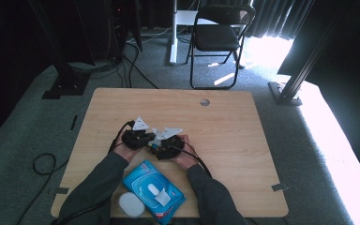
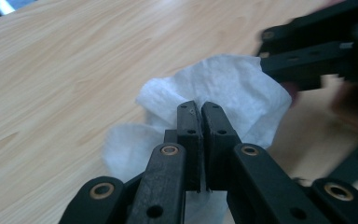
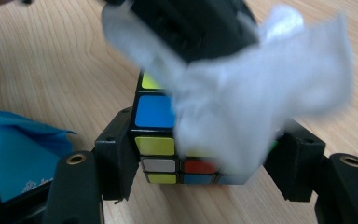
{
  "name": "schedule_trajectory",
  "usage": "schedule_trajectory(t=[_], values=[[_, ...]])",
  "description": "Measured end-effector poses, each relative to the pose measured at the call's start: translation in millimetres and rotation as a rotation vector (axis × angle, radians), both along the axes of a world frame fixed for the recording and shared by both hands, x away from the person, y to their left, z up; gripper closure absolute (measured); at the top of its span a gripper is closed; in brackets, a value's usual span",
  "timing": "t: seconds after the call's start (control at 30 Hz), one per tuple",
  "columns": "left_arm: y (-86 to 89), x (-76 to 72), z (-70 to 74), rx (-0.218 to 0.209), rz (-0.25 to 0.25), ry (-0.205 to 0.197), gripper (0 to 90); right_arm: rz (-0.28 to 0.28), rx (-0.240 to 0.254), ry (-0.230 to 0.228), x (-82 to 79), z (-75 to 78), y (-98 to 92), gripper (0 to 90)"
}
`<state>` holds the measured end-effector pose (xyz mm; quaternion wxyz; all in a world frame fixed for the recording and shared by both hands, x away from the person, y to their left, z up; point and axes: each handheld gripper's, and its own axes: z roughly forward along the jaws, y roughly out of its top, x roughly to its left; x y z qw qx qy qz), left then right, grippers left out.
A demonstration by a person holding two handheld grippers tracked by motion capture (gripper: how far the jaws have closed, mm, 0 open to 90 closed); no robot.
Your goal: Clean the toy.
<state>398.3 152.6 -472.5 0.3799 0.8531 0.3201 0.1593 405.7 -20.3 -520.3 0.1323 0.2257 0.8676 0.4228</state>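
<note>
While the right gripper [image 3: 200, 163] clamps the puzzle cube [image 3: 168, 140] by opposite side faces near mid-table [image 1: 225, 122], the left gripper [image 2: 199, 109], pinched shut on a white wipe [image 2: 223, 88], drapes it over the cube. Judgement: cube rigid, smooth, possibly slippery; wipe limp, light, best held by its bunched edge.

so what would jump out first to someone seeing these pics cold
Probably the colourful puzzle cube clamped in the right hand-held gripper near the middle of the wooden table, with a white wipe pinched in the left hand-held gripper draped over it. Next, the bright blue wipes pack lying at the near edge between the person's forearms.
</note>
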Motion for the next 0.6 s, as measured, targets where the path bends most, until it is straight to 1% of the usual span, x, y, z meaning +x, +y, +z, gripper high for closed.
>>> schedule_trajectory(t=[0.03,0.1,0.13,0.2,0.27,0.33,0.4,0.5,0.6], values=[[-1.1,-2.2,0.8,-0.001,-0.019,-0.003,87.1,-0.003,0.003,0.001,0.0,0.7,0.1,34.3],[-1.0,-5.3,2.3,-0.011,-0.029,-0.006,87.0,-0.006,0.010,-0.001,0.4,2.2,-1.6,34.3],[0.5,-5.7,3.0,-0.012,-0.026,-0.008,87.0,-0.007,0.014,-0.002,0.6,3.0,-3.2,34.3],[5.9,-4.6,2.9,-0.022,-0.004,-0.007,87.0,-0.014,0.016,-0.005,0.2,4.3,-7.5,34.3],[13.7,-1.1,0.5,-0.040,0.031,0.005,87.0,-0.023,0.014,0.000,0.2,4.4,-11.5,34.3],[22.5,3.1,-3.2,-0.048,0.072,0.022,87.0,-0.029,0.006,-0.001,1.7,3.1,-15.8,34.3],[31.4,7.4,-8.0,-0.046,0.120,0.047,86.9,-0.038,0.004,0.001,2.8,1.9,-19.3,34.3],[41.9,13.8,-18.3,-0.034,0.183,0.088,86.6,-0.050,0.012,0.006,4.2,2.3,-23.3,34.3],[47.7,19.4,-29.4,0.006,0.233,0.113,86.0,-0.054,0.012,0.003,5.9,3.0,-25.9,34.3]])
